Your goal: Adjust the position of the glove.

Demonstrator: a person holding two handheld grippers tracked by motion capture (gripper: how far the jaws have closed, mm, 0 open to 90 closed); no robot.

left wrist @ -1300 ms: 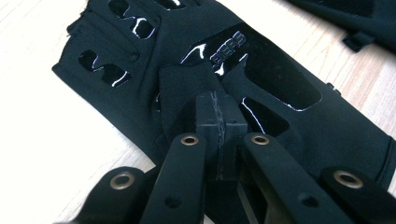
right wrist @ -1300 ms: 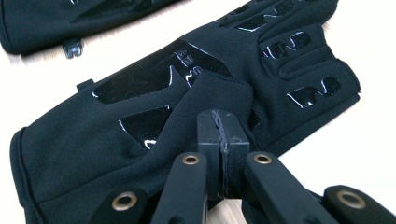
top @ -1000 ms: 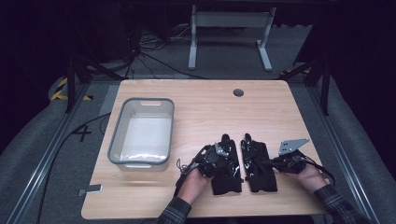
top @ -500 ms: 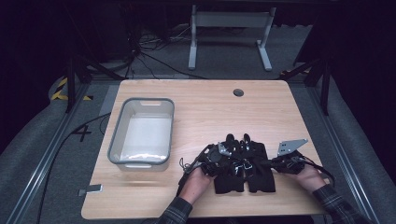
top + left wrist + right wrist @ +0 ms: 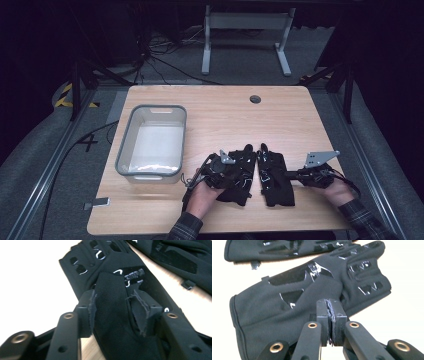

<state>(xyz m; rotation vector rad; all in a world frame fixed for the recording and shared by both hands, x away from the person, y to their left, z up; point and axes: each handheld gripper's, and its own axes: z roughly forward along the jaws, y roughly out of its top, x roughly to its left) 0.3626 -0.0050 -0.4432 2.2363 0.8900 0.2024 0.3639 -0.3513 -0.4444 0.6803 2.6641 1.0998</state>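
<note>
Two black gloves lie side by side near the table's front edge. My left gripper [image 5: 238, 174] rests on the left glove [image 5: 245, 162]. Its jaws have just been opening, and in the left gripper view [image 5: 116, 312] an upright fold of the left glove [image 5: 112, 290] stands loosely between the parted pads. My right gripper [image 5: 291, 175] reaches in from the right, its pads [image 5: 329, 312] shut on the near edge of the right glove [image 5: 312, 285] [image 5: 272, 175]. The other glove lies beyond in each gripper view: the right glove [image 5: 175, 257] and the left glove [image 5: 274, 250].
A grey-rimmed white bin [image 5: 152, 107] stands at the table's left. The wooden table [image 5: 225, 115] has a cable hole [image 5: 255, 99] near its back edge. A small grey clip [image 5: 97, 203] sticks out at the front left corner. A metal stand's legs are on the floor behind.
The left glove has shifted right and now lies close against the right glove. Both hands have hardly moved.
</note>
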